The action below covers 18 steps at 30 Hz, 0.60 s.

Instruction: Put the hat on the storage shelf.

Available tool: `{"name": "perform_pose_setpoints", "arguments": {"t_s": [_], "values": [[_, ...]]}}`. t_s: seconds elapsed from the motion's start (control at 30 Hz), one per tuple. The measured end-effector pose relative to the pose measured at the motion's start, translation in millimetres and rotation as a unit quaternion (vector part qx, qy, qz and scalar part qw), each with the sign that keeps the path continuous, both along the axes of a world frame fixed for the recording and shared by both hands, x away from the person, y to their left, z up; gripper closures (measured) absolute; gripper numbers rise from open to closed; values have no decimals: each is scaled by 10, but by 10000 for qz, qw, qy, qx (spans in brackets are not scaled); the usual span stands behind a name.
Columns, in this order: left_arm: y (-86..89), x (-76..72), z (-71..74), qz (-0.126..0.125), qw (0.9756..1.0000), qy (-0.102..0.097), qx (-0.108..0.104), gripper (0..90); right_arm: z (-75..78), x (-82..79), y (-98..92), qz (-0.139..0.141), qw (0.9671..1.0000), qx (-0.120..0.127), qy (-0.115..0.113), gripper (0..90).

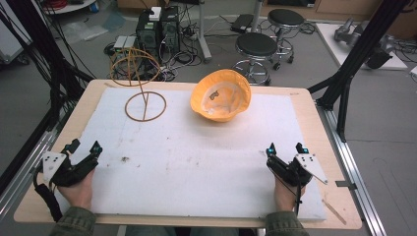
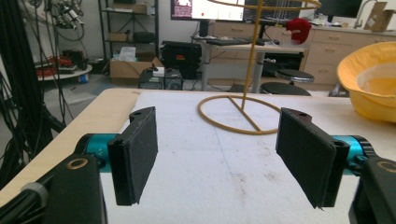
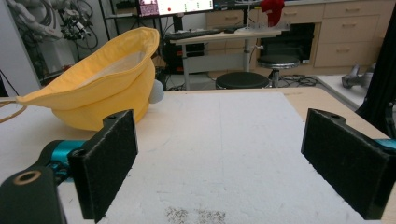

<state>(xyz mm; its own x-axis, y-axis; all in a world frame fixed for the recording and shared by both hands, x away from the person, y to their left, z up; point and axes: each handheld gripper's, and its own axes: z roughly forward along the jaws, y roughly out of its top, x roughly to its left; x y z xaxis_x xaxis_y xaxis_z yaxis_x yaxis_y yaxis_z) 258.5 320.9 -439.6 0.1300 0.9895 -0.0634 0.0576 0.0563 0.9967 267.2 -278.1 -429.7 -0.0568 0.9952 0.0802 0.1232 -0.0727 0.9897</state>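
A yellow bucket hat [image 1: 221,94] lies upside down at the far middle of the white mat [image 1: 196,147]; it also sits at the right edge of the left gripper view [image 2: 371,86] and at the left of the right gripper view [image 3: 100,91]. A thin wooden hat stand [image 1: 142,86] with a ring base [image 2: 240,116] rises at the far left. My left gripper [image 1: 84,148] rests at the near left of the mat, jaws wide apart with nothing between them. At the near right my right gripper [image 1: 285,147] is open and empty as well [image 3: 224,168].
The mat covers a wooden table [image 1: 314,128] with bare edges all round. Small dark specks [image 1: 125,159] mark the mat near the left gripper. Black frame posts [image 1: 354,64] stand at the table's right and left. Stools [image 1: 255,46] and computers [image 1: 157,29] stand on the floor beyond.
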Motion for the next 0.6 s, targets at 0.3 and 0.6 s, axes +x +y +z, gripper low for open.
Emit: {"name": "perform_pose_setpoints", "arguments": {"t_s": [0.3, 0.6], "values": [[-35, -11, 12, -20, 10000, -47, 9, 296, 10, -37, -10, 25, 10000, 41, -1, 96], [-16, 9, 1, 6, 10000, -13, -17, 297, -2, -12, -11, 66, 10000, 8, 54, 96]]}}
